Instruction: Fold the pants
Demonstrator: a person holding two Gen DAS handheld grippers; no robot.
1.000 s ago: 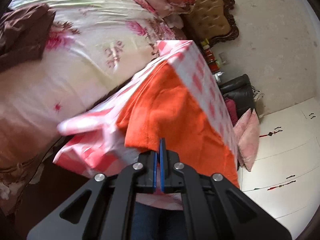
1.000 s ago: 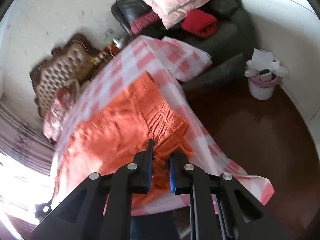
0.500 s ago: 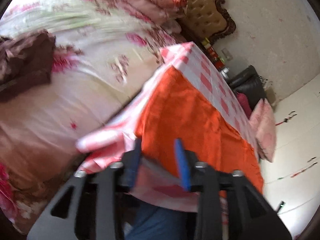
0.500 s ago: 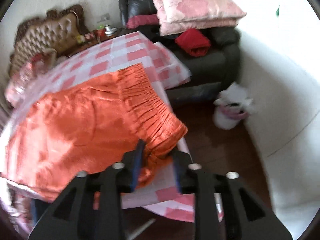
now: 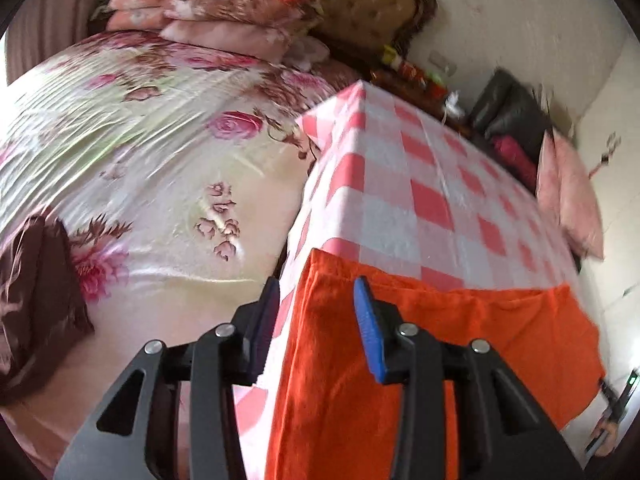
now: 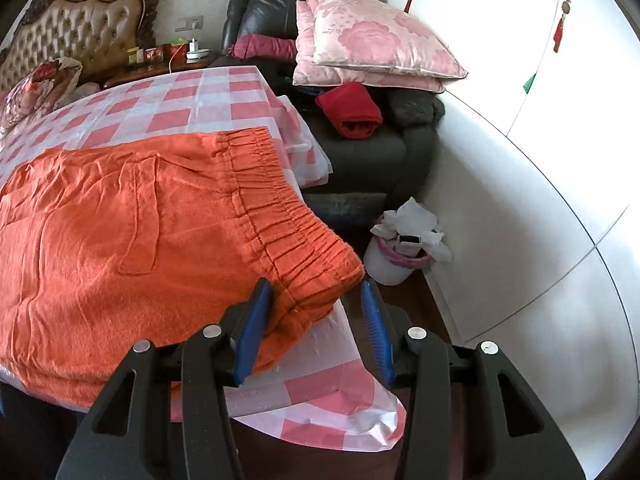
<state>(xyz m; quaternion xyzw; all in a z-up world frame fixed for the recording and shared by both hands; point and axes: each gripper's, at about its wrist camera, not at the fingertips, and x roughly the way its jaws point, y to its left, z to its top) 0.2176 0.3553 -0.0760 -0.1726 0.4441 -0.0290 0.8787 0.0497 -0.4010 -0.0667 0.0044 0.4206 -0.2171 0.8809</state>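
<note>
Orange pants (image 6: 132, 216) lie spread across a table with a pink-and-white checked cloth (image 6: 168, 104). Their elastic waistband (image 6: 280, 216) runs along the table's right edge. My right gripper (image 6: 316, 308) stands open, its blue pads either side of the near waistband corner without closing on it. In the left wrist view the other end of the pants (image 5: 400, 360) lies flat on the checked cloth (image 5: 400, 184). My left gripper (image 5: 316, 304) is open around the near left corner of that fabric.
A bed with a floral cover (image 5: 140, 152) lies close on the table's left. A black sofa (image 6: 360, 148) holding pink pillows (image 6: 372, 48) and a red garment (image 6: 352, 112) stands on the right. A white waste bin (image 6: 396, 252) sits on the floor by the white wardrobe (image 6: 540, 160).
Both grippers opened: the left was shut a second ago, the right's gap widened. The pants now lie flat on the table and both cameras have swung to face it.
</note>
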